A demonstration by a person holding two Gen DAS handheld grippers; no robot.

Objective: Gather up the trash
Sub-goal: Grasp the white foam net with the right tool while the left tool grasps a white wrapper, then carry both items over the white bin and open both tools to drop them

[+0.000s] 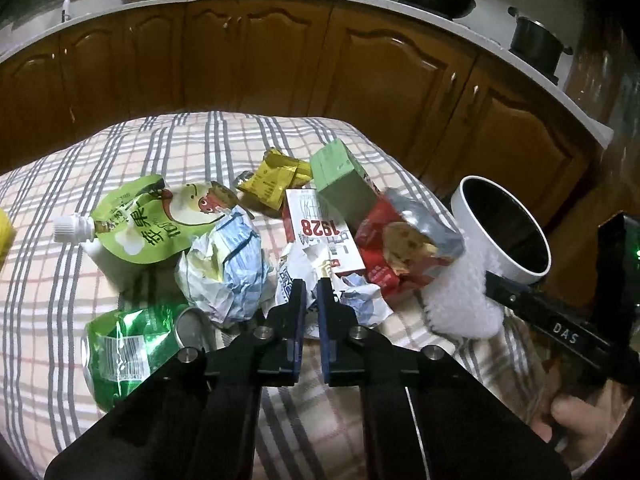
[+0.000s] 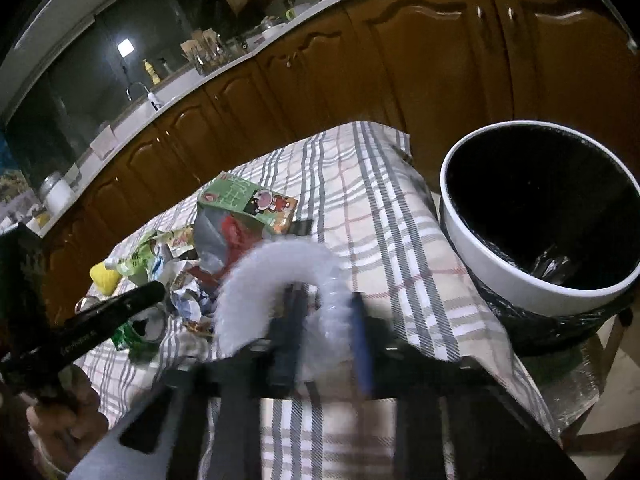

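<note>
Your right hand-held gripper pinches a white bubble-wrap piece above the checked table, with the white trash bin at two o'clock. Your left hand-held gripper, fingers nearly pressed together and holding nothing, hovers over the crumpled paper in the trash pile.

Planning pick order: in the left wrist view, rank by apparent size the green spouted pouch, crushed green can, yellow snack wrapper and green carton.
1. Green spouted pouch and crushed green can: alike; the can is nearer, so unsure.
2. Green carton.
3. Yellow snack wrapper.
</note>
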